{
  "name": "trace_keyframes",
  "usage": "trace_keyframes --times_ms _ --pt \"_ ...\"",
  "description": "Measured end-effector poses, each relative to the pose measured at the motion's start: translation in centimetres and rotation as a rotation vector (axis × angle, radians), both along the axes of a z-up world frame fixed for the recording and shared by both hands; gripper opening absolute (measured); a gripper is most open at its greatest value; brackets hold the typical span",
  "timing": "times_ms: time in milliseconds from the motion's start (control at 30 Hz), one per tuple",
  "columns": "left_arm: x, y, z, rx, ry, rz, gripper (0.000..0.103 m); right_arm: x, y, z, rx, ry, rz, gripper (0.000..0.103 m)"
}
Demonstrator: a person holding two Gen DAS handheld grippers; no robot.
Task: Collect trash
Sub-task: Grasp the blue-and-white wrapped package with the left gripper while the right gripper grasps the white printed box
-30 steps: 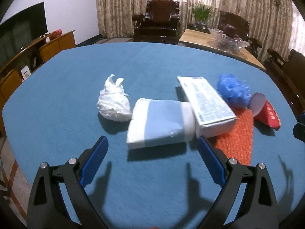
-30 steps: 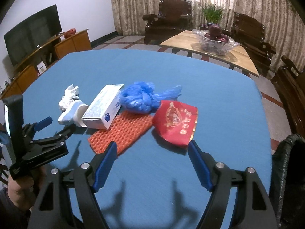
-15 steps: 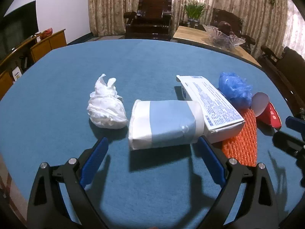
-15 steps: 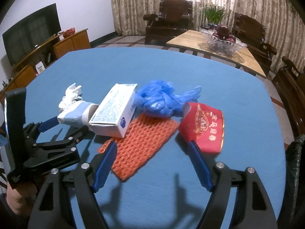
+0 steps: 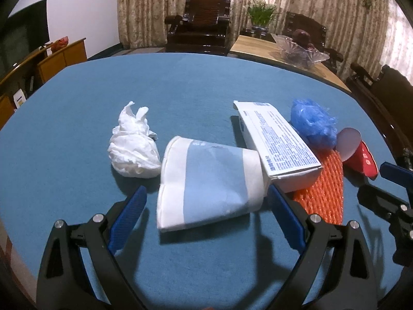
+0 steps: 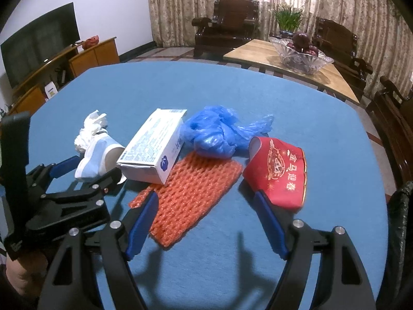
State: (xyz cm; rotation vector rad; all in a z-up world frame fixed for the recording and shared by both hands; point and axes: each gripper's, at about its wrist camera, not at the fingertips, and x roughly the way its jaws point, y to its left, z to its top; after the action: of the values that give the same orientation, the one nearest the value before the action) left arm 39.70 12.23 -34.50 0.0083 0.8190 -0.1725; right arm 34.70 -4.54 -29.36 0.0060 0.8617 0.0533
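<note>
Left wrist view shows your left gripper (image 5: 207,201) low over the blue table (image 5: 180,90), jaws spread wide, one blue finger pad at each side of the squashed white-and-blue paper cup (image 5: 209,183) without clearly touching it. Farthest left on the cloth sits a crumpled white tissue (image 5: 133,147), just beside the cup's mouth end. The cup's base end butts against a white carton (image 5: 277,146) covered in fine blue print (too small for you to read), and the carton lies partly on an orange foam net (image 5: 324,186). A wad of blue plastic (image 5: 313,124) sits behind the net, touching the carton's far side, and a flattened red paper cup (image 5: 358,157) lies at the right end of the row. From the right wrist view, your right gripper (image 6: 206,210) is also spread wide and holding nothing; its left pad is at the near edge of the net (image 6: 189,196), its right pad just below the red cup (image 6: 277,171), which carries gold characters reading 金马迎春. The carton (image 6: 152,146) shows a small blue emblem on its end flap. The left gripper (image 6: 77,178) crosses the lower left there, hiding part of the paper cup (image 6: 99,155). Something black and crinkled (image 6: 400,222) stands at the table's right edge.
</note>
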Motion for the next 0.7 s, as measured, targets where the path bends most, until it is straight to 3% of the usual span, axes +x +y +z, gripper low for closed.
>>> trace_keyframes --times_ms 100,133,267,467,700 --pt "-0.2 0.1 -0.1 0.014 0.000 -0.004 0.085 0.0 -0.1 0.1 0.005 -0.004 -0.001 0.075" --pt "-0.1 0.3 -0.3 0.008 0.013 -0.015 0.071 0.0 -0.1 0.1 0.004 -0.002 -0.001 0.075" --pt "-0.2 0.7 -0.3 0.021 0.014 -0.010 0.071 0.1 0.4 0.1 0.006 0.001 0.006 0.075" --pt "-2.1 2.2 2.4 0.020 -0.083 0.021 0.071 0.5 2.4 -0.2 0.005 -0.004 0.028 0.075" --pt "-2.1 5.3 3.2 0.021 -0.105 0.069 0.071 1.5 5.6 -0.6 -0.010 -0.021 0.042 0.075"
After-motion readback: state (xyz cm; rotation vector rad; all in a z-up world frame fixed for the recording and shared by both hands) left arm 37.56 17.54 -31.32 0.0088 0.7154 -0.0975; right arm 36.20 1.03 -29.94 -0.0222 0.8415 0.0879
